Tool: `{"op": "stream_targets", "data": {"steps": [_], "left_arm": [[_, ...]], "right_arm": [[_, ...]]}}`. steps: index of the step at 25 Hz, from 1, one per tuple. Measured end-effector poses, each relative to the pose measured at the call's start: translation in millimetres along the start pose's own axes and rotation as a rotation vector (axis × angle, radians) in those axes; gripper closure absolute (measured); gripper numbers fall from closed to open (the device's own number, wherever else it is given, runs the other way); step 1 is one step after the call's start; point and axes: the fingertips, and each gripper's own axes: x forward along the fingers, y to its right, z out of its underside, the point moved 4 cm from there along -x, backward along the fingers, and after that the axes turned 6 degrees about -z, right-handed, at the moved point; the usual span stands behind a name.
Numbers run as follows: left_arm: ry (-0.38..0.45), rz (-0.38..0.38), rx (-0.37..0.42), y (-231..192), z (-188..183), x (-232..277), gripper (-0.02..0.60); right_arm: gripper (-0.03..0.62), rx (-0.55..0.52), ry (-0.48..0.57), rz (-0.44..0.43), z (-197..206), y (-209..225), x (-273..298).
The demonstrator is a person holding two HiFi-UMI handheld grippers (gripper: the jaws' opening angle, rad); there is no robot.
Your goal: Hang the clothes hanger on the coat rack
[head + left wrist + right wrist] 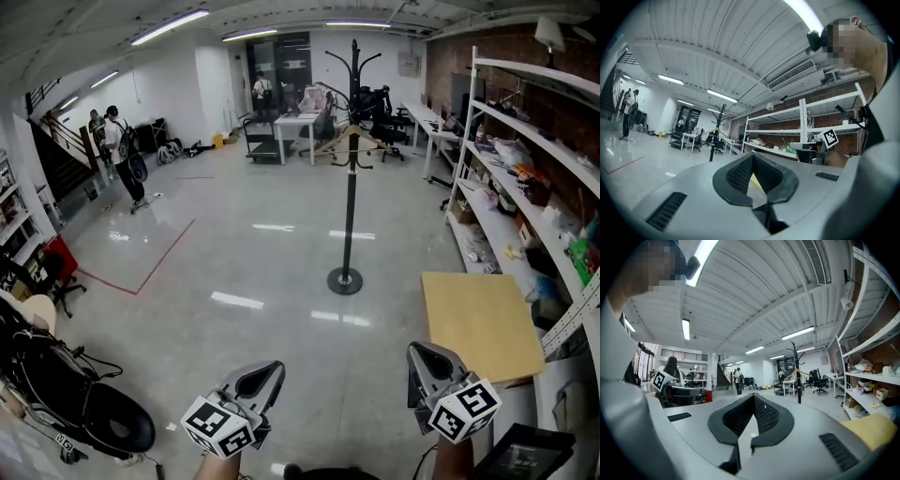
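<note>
A black coat rack (351, 178) stands on a round base in the middle of the shiny floor. A light wooden hanger (349, 141) hangs from its lower hooks. Both grippers are low at the near edge of the head view, far from the rack. My left gripper (269, 372) is shut with nothing in it. My right gripper (421, 354) is also shut and empty. In the left gripper view the rack (716, 131) is small and distant beyond the shut left gripper (752, 158). The right gripper view shows the rack (798, 380) and hanger (792, 376) far beyond the shut right gripper (753, 398).
A yellow-topped table (478, 323) stands close on the right, beside long white shelves (525, 187) full of items. A black scooter (66, 394) sits at the near left. Desks, chairs and a cart (281, 127) line the back, and a person (122, 155) stands far left.
</note>
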Motion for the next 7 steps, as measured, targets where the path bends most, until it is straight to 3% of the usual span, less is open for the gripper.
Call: {"op": "stream_targets", "data": {"steps": [7], "left_arm": [[0.032,-0.003,-0.007,-9.7,-7.8,-18.8,0.581]], "right_arm": [[0.588,-0.015,0.017,0.017,-9.3,-21.3,0.2]]}}
